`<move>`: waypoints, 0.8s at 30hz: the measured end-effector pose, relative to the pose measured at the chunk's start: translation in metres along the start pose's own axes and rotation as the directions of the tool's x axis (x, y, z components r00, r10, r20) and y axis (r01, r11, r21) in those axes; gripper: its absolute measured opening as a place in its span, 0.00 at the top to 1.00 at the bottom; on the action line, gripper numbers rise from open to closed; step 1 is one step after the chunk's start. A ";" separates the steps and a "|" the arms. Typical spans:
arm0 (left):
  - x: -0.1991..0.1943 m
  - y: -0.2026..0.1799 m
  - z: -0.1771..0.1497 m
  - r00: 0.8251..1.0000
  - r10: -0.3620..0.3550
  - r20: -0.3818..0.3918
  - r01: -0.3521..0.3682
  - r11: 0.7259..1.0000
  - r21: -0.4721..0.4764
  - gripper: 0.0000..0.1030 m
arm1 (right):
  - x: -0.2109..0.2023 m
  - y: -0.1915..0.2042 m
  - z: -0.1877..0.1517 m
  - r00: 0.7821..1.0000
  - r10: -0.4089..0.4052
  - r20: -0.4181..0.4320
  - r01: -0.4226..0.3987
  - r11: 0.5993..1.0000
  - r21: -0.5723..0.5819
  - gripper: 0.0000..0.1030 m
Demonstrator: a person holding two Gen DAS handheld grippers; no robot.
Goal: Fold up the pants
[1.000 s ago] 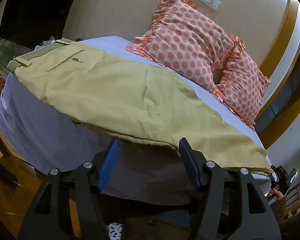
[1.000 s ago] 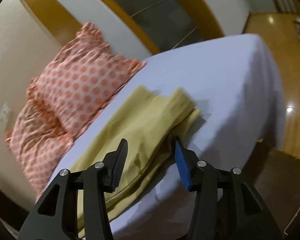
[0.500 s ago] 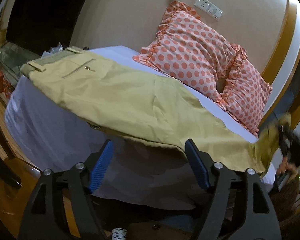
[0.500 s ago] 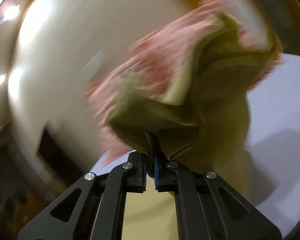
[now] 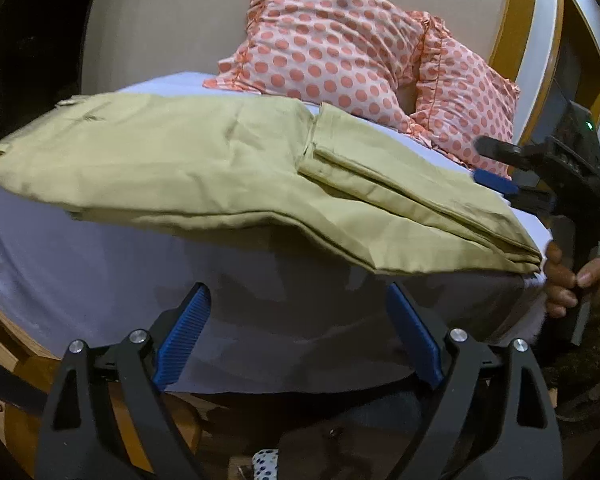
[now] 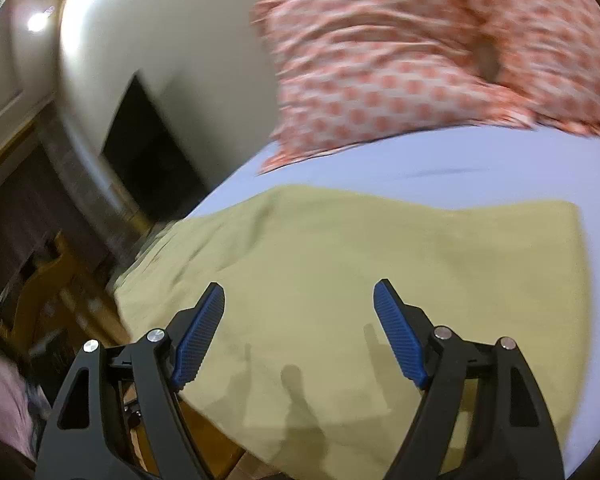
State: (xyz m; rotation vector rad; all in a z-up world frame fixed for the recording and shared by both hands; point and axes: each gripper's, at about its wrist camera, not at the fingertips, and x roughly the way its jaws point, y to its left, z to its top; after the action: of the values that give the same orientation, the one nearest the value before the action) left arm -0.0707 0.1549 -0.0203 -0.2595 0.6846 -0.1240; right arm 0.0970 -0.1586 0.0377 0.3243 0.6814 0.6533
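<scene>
Khaki pants (image 5: 188, 168) lie across the white bed (image 5: 100, 280). The leg ends are folded back over the middle, a doubled layer (image 5: 400, 196) on the right. My left gripper (image 5: 296, 316) is open and empty, low in front of the bed's side, below the pants' edge. My right gripper (image 6: 300, 320) is open and empty, just above the khaki fabric (image 6: 380, 264). It also shows at the right of the left wrist view (image 5: 496, 168), hand-held beside the fold.
Two orange polka-dot pillows (image 5: 340, 52) lean against the beige wall at the head of the bed; they also show in the right wrist view (image 6: 440, 60). Wooden floor and furniture (image 6: 56, 280) lie beyond the bed's left edge.
The right gripper carried the leg ends over onto the middle of the pants, let go and opened. The left gripper moved closer and lower in front of the bed.
</scene>
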 end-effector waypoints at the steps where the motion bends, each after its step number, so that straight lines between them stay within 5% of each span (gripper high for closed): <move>1: 0.004 0.002 0.002 1.000 -0.002 0.001 0.002 1.000 -0.016 0.14 | -0.003 -0.010 0.001 1.000 -0.019 -0.001 0.019 1.000 0.024 0.23; 10: -0.010 0.032 0.020 0.990 -0.053 0.127 0.077 0.978 -0.194 0.12 | 0.007 -0.022 -0.015 0.999 -0.023 -0.036 0.025 0.997 0.079 0.21; 19: -0.019 0.070 0.034 0.967 -0.124 0.222 0.200 0.910 -0.364 0.08 | 0.010 -0.025 -0.020 0.999 -0.013 -0.049 0.017 0.996 0.083 0.20; 24: -0.010 0.101 0.060 0.978 -0.001 0.207 0.094 0.892 -0.442 0.10 | 0.011 -0.026 -0.020 0.999 -0.011 -0.047 0.015 0.996 0.084 0.19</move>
State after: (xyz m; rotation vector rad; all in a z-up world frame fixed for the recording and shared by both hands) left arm -0.0375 0.2657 0.0029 -0.7280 0.4960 0.0179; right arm 0.1011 -0.1699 0.0054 0.3829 0.7564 0.6225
